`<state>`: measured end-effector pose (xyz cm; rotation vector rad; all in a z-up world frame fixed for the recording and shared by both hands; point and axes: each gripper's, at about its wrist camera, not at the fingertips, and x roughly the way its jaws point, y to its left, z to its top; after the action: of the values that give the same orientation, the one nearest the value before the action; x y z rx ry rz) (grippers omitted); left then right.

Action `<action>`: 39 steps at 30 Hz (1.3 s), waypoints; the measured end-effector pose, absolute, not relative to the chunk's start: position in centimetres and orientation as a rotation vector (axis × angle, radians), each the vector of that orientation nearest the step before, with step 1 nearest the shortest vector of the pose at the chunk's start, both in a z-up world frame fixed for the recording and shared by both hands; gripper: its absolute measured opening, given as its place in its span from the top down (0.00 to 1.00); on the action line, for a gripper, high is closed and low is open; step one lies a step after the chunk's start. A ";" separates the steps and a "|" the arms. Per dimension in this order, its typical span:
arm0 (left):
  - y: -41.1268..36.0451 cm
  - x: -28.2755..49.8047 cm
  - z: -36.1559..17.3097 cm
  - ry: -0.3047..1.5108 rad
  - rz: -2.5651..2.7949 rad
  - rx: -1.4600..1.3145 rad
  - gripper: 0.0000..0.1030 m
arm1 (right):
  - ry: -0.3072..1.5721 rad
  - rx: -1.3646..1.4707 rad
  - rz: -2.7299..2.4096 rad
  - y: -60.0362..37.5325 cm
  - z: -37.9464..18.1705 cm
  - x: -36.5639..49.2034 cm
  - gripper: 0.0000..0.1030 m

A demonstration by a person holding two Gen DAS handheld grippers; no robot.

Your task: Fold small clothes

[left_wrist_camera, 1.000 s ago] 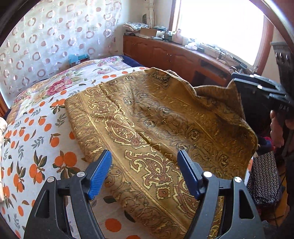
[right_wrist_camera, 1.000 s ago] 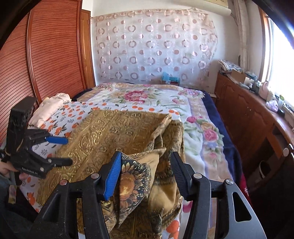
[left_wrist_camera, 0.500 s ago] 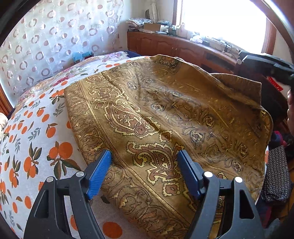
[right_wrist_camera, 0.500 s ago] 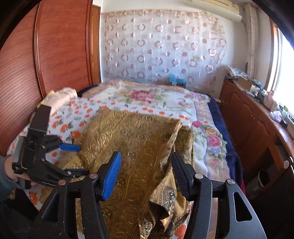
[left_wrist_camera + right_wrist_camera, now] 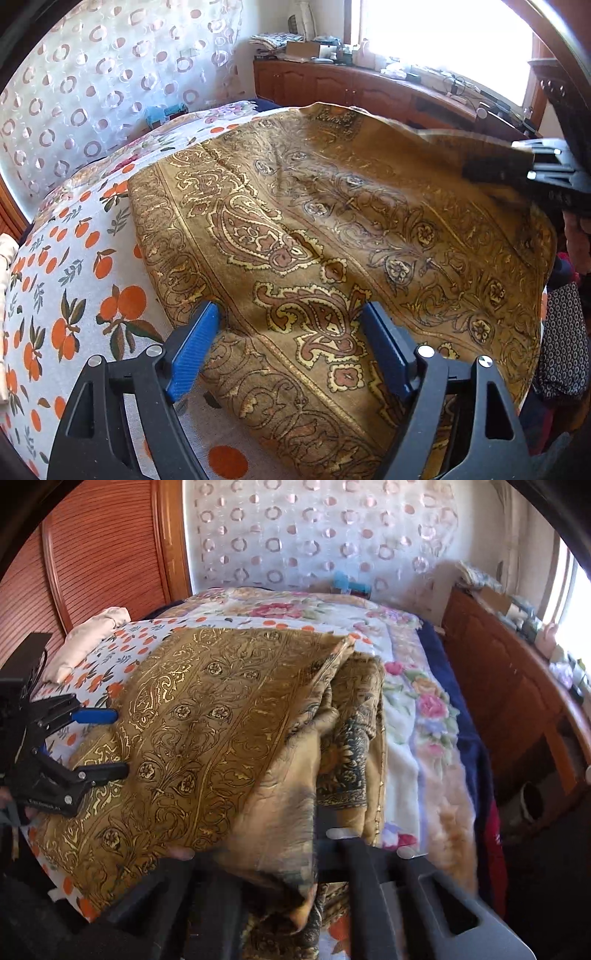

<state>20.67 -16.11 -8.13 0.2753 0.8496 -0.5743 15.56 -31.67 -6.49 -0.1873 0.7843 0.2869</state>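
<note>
A gold paisley cloth (image 5: 332,221) lies folded over on the bed, also filling the right wrist view (image 5: 207,720). My left gripper (image 5: 291,310) hovers over the cloth's near edge, its jaws opening; the cloth lies under and between the blue pads (image 5: 192,347), which do not press it. From the right wrist view the left gripper (image 5: 116,743) sits at the cloth's left side. My right gripper (image 5: 476,171) is shut on the cloth's raised far right edge. In its own view the right gripper (image 5: 321,823) is mostly hidden by draped fabric.
The bed has an orange-print sheet (image 5: 74,295) and a floral blanket (image 5: 424,709). A pale folded bundle (image 5: 88,638) lies by the wooden wardrobe (image 5: 92,572). A cluttered wooden cabinet (image 5: 498,686) runs along the window side. A dark dotted fabric (image 5: 561,343) hangs off the bed's right edge.
The right gripper has dropped and shut on the cloth's edge, and fabric now drapes over its fingers. The left gripper has come closer over the near edge and spread slightly.
</note>
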 end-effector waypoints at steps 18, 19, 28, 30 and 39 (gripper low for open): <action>-12.9 20.5 -7.8 0.863 -0.525 0.160 0.22 | 0.705 -0.115 0.137 -34.4 -4.0 14.4 0.56; -12.8 20.4 -8.0 0.868 -0.529 0.158 0.21 | 0.701 -0.111 0.157 -34.2 -3.7 14.3 0.56; -11.9 18.1 -8.3 0.907 -0.598 0.121 0.39 | 0.723 -0.202 0.189 -34.2 -6.9 15.0 0.56; -11.6 17.3 -8.2 0.911 -0.615 0.108 0.44 | 0.741 -0.194 0.164 -34.6 -7.4 15.7 0.56; -12.2 14.0 -8.4 0.930 -0.692 0.070 0.56 | 0.738 -0.111 0.190 -36.5 -7.0 13.1 0.52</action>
<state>13.95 -12.16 -8.37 0.0702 0.9302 -0.6922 13.10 -36.53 -6.97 -0.1115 0.7380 0.1898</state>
